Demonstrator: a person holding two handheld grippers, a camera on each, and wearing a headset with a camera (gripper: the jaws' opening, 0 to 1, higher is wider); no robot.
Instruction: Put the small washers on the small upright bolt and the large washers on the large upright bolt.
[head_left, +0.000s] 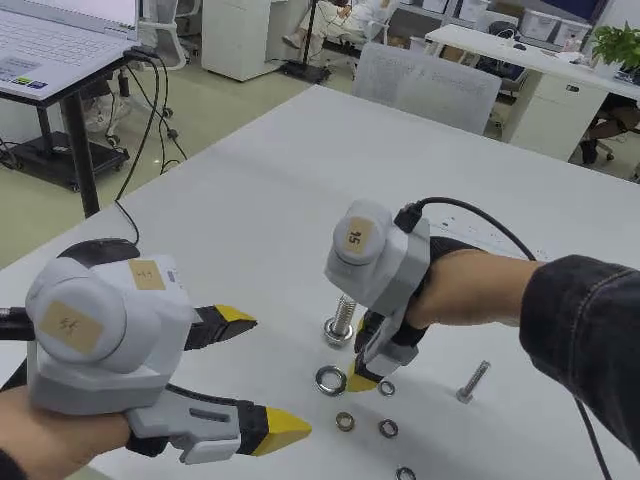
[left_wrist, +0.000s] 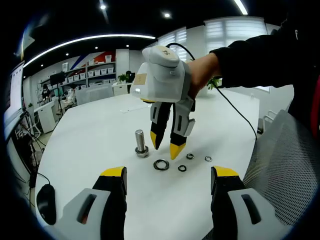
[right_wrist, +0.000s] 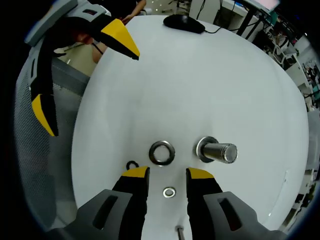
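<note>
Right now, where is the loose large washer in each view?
Head view: the large washer lies flat on the table, just left of the right hand-held gripper.
Left gripper view: the washer is near centre, lower right of the bolt.
Right gripper view: the washer is at centre, left of the bolt.
Shared landmark: the large upright bolt.
</note>
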